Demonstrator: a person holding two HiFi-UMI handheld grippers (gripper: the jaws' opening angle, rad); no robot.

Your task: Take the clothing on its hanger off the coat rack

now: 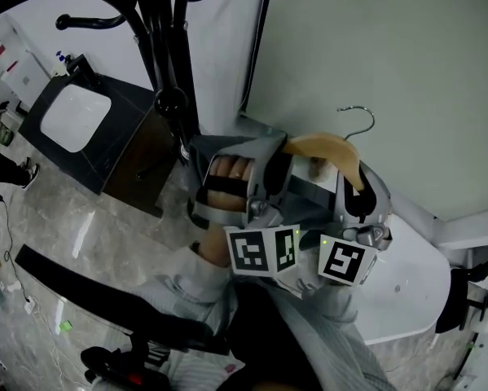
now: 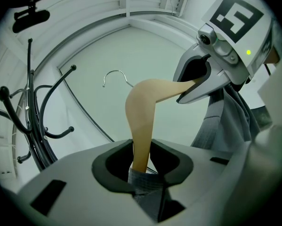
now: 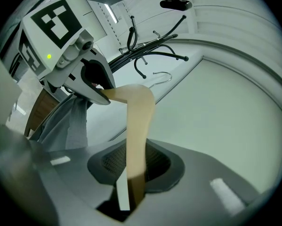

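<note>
A tan wooden hanger [image 1: 329,149] with a metal hook [image 1: 359,120] hangs in the air in front of a pale wall, apart from the black coat rack [image 1: 166,31]. Grey clothing [image 2: 225,117] droops from it. My left gripper [image 2: 141,166] is shut on one arm of the hanger [image 2: 143,112], with a fold of grey cloth pinched in beside the wood. My right gripper [image 3: 131,182] is shut on the other arm of the hanger [image 3: 138,121]. Each gripper view shows the other gripper clamped on the far end. The hook [image 2: 115,76] touches nothing.
The coat rack's curved black prongs [image 2: 32,121] stand to the left, and in the right gripper view they show behind the hook [image 3: 150,46]. A dark cabinet with a white top [image 1: 72,116] sits on the marble floor at the left. A white rounded body [image 1: 406,283] lies at lower right.
</note>
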